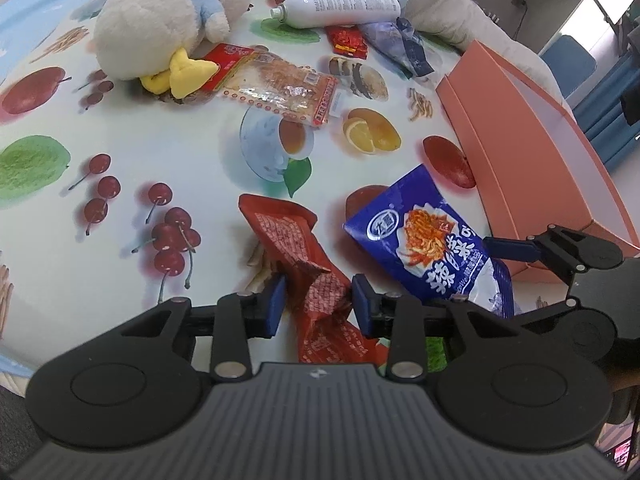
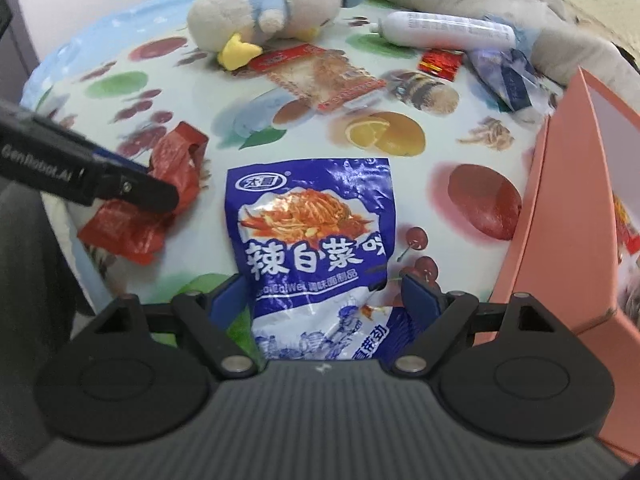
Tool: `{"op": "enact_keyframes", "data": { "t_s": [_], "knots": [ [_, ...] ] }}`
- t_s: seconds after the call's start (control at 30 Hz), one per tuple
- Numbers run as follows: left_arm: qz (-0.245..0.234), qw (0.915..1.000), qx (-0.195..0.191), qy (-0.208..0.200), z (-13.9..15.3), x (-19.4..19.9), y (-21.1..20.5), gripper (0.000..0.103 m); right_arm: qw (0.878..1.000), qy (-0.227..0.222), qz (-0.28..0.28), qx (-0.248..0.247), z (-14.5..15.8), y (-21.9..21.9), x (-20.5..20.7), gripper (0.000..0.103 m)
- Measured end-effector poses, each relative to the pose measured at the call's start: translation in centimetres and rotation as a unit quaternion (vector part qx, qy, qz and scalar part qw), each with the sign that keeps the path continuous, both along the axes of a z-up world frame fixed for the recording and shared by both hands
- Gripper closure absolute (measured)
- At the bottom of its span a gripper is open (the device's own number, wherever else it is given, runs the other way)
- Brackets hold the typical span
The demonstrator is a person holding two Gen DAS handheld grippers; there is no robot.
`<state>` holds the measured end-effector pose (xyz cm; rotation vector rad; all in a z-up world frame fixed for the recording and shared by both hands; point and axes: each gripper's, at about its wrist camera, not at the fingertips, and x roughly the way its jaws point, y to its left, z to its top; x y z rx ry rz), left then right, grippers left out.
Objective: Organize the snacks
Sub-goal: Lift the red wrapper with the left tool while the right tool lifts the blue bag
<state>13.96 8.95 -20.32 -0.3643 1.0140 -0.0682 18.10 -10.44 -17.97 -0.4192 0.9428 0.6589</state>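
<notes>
**Two packets framed, neither lifted yet**

I start with the counter (image 1: 168,148), a rounded top under a glossy cloth printed with cherries, apples and orange slices. Behind it I see grey bedding or a cushion, and in the left wrist view a blue chair farther back in the room. Along the counter's right edge stands the pink box (image 1: 516,148), open and tilted towards me; I judge it to be where the snacks belong, and the right wrist view shows something red already inside.

Next in size is the plush duck (image 2: 272,8) lying at the far side, with a white spray bottle (image 1: 340,8) on its side near it. Just in front of the duck lies a clear snack packet (image 1: 280,88) with a red border; a small red sachet (image 1: 348,42) and a crumpled blue wrapper (image 1: 400,44) sit near the bottle.

My step in hand is a double pickup. The right gripper (image 2: 320,300) straddles the lower end of the blue snack bag (image 2: 312,232), which lies flat just beside the box; its jaws are spread, with a gap showing on at least one side. The left gripper (image 1: 318,304) has its jaws partly closed around the crumpled red snack packet (image 1: 304,264), pads touching or nearly touching the foil; I cannot tell whether it is truly pinched.

Next, I think both need a firm squeeze, then a lift and a carry rightwards over the box wall.
</notes>
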Motion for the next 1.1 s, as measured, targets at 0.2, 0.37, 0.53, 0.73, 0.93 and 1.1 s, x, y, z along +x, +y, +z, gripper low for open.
{"op": "enact_keyframes", "data": {
  "t_s": [0.2,0.37,0.53,0.73,0.93,1.1],
  "knots": [
    [-0.003,0.9999,0.008,0.009,-0.3,0.3,-0.4,0.063,0.999,-0.005,-0.038,0.001,-0.4,-0.1,-0.1,0.033],
    [-0.004,0.9999,0.012,0.008,-0.2,0.4,-0.4,0.065,0.997,-0.023,-0.068,0.01,0.1,-0.3,-0.6,0.042],
    [-0.012,0.9997,0.02,0.003,0.3,0.7,-0.5,0.066,0.991,-0.052,-0.121,0.029,0.9,-1.0,-1.9,0.046],
    [-0.019,0.999,0.04,-0.009,1.1,0.8,-0.7,0.066,0.977,-0.055,-0.195,0.061,1.3,-1.7,-3.1,0.046],
    [-0.025,0.9978,0.061,-0.01,1.0,0.6,-1.5,0.066,0.969,-0.05,-0.23,0.07,1.3,-1.7,-3.1,0.046],
    [-0.025,0.9973,0.068,-0.011,0.8,0.6,-1.9,0.066,0.967,-0.048,-0.239,0.077,1.5,-1.6,-3.3,0.046]
  ]
}}
